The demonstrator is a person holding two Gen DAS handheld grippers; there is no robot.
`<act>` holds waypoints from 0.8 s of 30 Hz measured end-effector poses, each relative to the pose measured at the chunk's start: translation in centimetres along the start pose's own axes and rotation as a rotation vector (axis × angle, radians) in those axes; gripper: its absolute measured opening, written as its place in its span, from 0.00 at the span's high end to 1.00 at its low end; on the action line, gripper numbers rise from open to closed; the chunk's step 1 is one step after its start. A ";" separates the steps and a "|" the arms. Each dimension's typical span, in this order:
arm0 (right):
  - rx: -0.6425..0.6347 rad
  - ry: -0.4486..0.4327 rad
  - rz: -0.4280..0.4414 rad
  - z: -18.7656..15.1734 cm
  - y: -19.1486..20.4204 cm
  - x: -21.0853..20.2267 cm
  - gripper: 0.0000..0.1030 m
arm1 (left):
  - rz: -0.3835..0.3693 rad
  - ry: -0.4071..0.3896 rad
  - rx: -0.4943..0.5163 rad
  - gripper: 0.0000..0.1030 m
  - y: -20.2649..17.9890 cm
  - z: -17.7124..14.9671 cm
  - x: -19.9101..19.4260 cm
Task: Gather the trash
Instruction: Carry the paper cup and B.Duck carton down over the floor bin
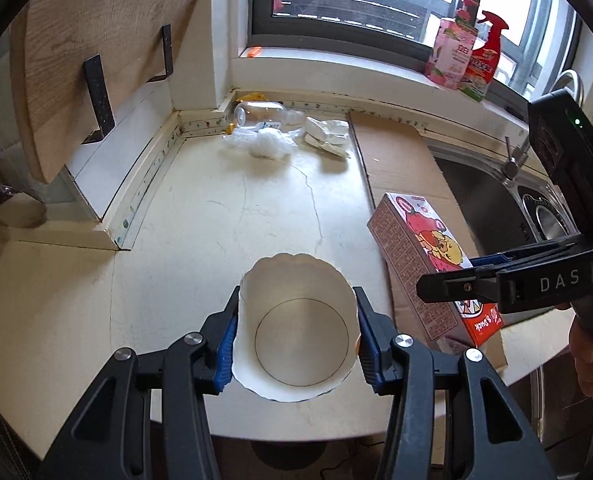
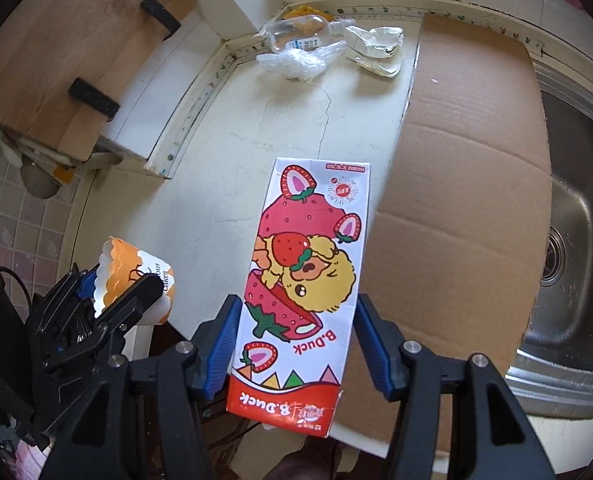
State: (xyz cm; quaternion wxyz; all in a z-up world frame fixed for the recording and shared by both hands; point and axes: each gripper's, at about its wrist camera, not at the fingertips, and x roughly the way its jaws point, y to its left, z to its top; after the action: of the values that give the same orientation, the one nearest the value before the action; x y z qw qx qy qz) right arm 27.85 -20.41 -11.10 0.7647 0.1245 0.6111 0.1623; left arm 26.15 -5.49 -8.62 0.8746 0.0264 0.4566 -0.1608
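Your left gripper is clamped on a white paper cup, low in the centre of the left view; both blue pads press into its sides, and its mouth faces the camera. In the right view the same cup shows at lower left with an orange wavy rim.

Your right gripper holds a strawberry carton at bottom centre of the right view. Both blue pads sit against the carton's sides. In the left view the carton tilts at centre right, over the edge of a cardboard sheet.

More trash lies at top centre on the counter: a clear bottle, a crumpled plastic bag just in front of it, and crumpled white paper just right of them. The sink fills the right edge of the right view. Two bottles stand on the sill at upper right of the left view.
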 end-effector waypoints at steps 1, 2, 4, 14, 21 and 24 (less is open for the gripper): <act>-0.010 -0.004 0.006 -0.6 0.6 -0.4 0.45 | -0.010 0.004 0.001 0.53 -0.4 -0.5 -0.7; -0.027 -0.012 0.012 -1.8 1.1 -1.4 0.45 | -0.022 0.008 0.001 0.53 -0.7 -1.1 -1.5; -0.058 -0.024 0.015 -3.9 1.6 -3.1 0.45 | -0.041 0.014 0.002 0.53 -1.3 -2.4 -3.0; -0.180 -0.030 -0.006 -13.9 4.3 -6.3 0.45 | -0.079 0.042 0.045 0.53 -3.5 -10.5 -9.4; -0.254 0.021 -0.040 -19.3 5.8 -4.6 0.45 | -0.080 0.055 0.068 0.53 -4.6 -16.1 -11.2; -0.274 0.045 -0.047 -20.8 6.4 -3.3 0.45 | -0.071 0.074 0.076 0.53 -4.8 -18.2 -11.1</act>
State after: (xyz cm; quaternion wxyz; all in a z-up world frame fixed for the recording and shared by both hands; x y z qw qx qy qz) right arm 6.28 -16.08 -10.26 0.7642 0.0010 0.6029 0.2290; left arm 4.37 -3.71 -9.80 0.8493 0.0494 0.4827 -0.2081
